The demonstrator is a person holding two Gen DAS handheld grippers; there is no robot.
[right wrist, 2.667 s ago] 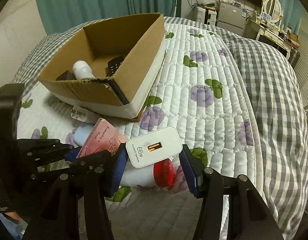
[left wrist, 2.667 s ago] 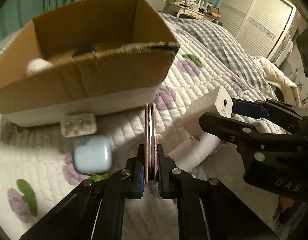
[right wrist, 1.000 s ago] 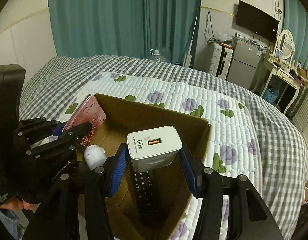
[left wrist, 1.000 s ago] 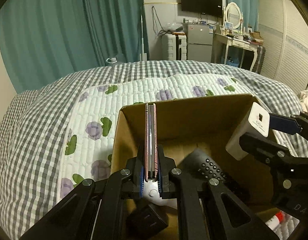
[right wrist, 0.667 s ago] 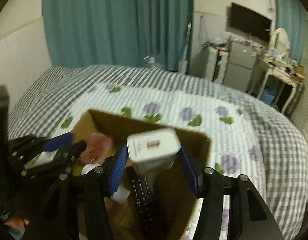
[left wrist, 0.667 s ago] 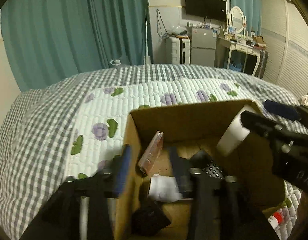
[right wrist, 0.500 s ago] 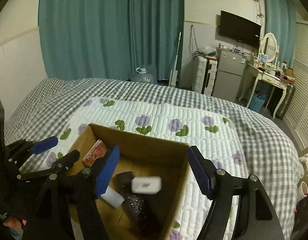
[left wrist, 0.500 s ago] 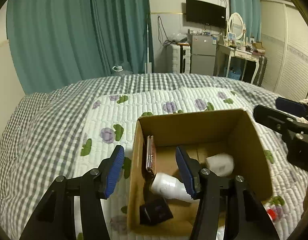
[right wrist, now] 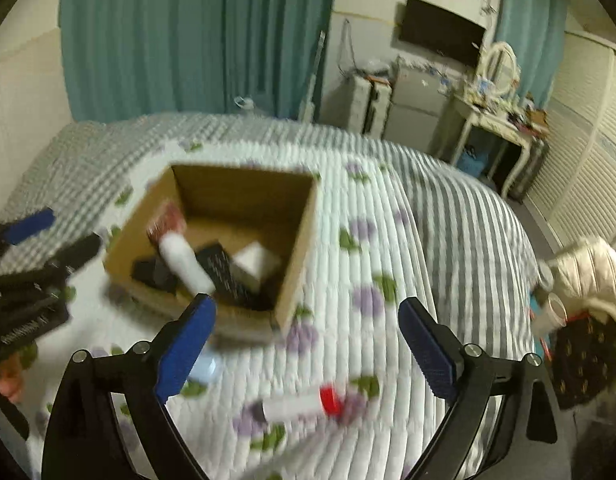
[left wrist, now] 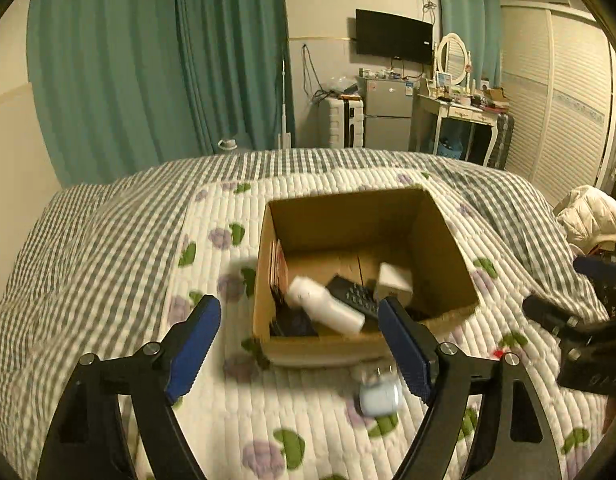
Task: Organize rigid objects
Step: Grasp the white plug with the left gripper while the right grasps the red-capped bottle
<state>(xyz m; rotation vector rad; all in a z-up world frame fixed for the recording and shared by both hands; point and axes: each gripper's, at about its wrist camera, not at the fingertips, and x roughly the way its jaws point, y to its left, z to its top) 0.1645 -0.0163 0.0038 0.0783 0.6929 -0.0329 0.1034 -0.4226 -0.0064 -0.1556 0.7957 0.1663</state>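
A cardboard box (left wrist: 448,240) (right wrist: 300,240) stands on the quilted bed. Inside it are a pink booklet (left wrist: 278,272) upright against the left wall, a white bottle (left wrist: 324,306) (right wrist: 186,264), a black remote (left wrist: 354,294) (right wrist: 224,268), a white charger (left wrist: 394,278) (right wrist: 256,264) and a dark item. My left gripper (left wrist: 300,344) is open and empty, above the bed in front of the box. My right gripper (right wrist: 306,344) is open and empty, to the box's right. A pale blue case (left wrist: 380,396) and a white tube with a red cap (right wrist: 300,402) lie on the quilt.
A small white plug (left wrist: 374,376) lies by the box's front. A white jacket (right wrist: 588,276) and a dark bag (right wrist: 584,360) sit at the bed's right edge. Teal curtains, a fridge and a dressing table stand behind the bed.
Both grippers opened: the pink booklet and the white charger dropped into the box. Both grippers then pulled up and back from the box.
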